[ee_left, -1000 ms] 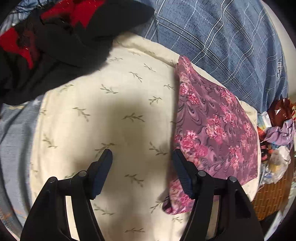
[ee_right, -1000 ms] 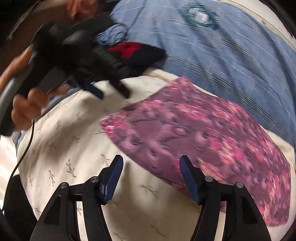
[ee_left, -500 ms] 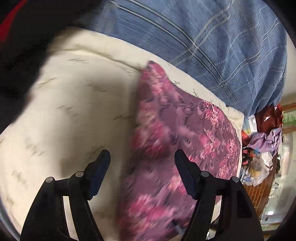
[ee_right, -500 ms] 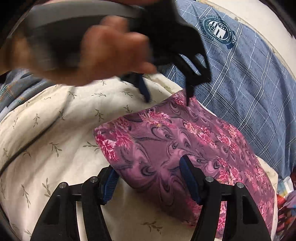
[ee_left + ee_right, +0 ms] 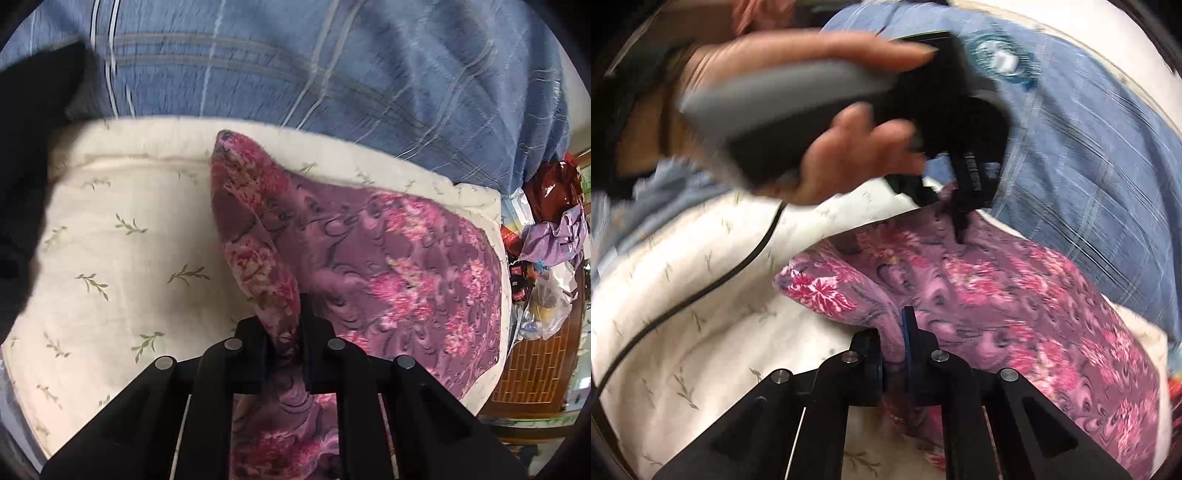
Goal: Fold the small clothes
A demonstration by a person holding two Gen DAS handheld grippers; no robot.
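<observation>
Both grippers pinching the purple floral garment along its edge.

I'm clamping the left gripper point(image 5: 282, 354) on the purple floral garment point(image 5: 399, 280), jaws closing on a raised fold; the right gripper point(image 5: 894, 354) is nipped shut on its near hem. It's lying toward the right edge of the cream leaf-print cushion point(image 5: 122, 258), against the blue plaid quilt point(image 5: 332, 66). I'm judging it light, floppy, maybe slick, so hems and corners are best. A second ago both jaws were gaping wide over flat cloth; now they're biting, fabric tenting up.

A blue plaid bedspread point(image 5: 369, 74) lies beside a wooden cabinet point(image 5: 532, 369).
</observation>
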